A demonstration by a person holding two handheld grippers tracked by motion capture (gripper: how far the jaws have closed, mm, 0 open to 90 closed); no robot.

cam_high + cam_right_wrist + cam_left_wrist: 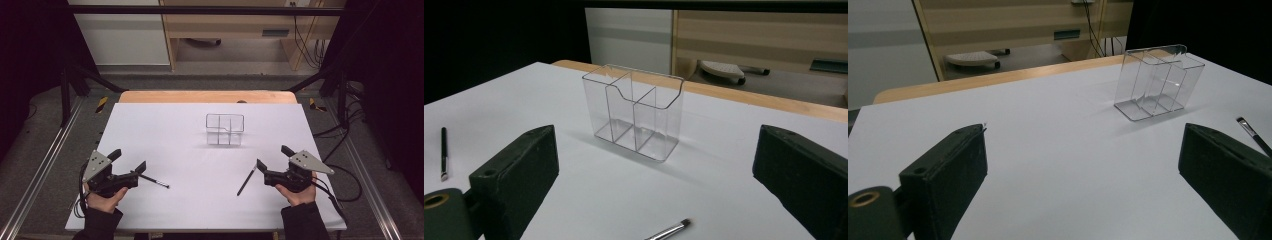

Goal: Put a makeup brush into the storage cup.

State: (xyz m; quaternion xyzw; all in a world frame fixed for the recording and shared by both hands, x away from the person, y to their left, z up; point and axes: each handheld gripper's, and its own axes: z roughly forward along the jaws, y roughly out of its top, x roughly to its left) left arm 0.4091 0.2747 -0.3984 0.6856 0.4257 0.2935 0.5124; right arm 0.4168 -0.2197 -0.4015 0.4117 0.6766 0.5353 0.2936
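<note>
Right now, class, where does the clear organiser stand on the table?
In the high view the clear organiser stands upright on the white table, right of centre toward the far edge, apart from both brushes.

Even overhead light, dark surroundings

Table: white top (165,135), matte. A light wooden edge strip (200,96) shows along the far side.

Floor: grey carpet (45,145). One metal rail (45,165) runs along the left of the table, a second rail (370,165) along the right. Yellow-and-black tape marks lie near the far corners, one on the left (101,103) and one on the right (315,104).

Black cables (345,130) lie loose on the floor right of the table.

Background: a wooden furniture unit (225,25) with a white panel (120,40) to its left. More cables (307,45) hang at the unit's right end. A round white base (973,58) rests on the floor beneath it. A black crossbar (200,9) spans the top.
</note>
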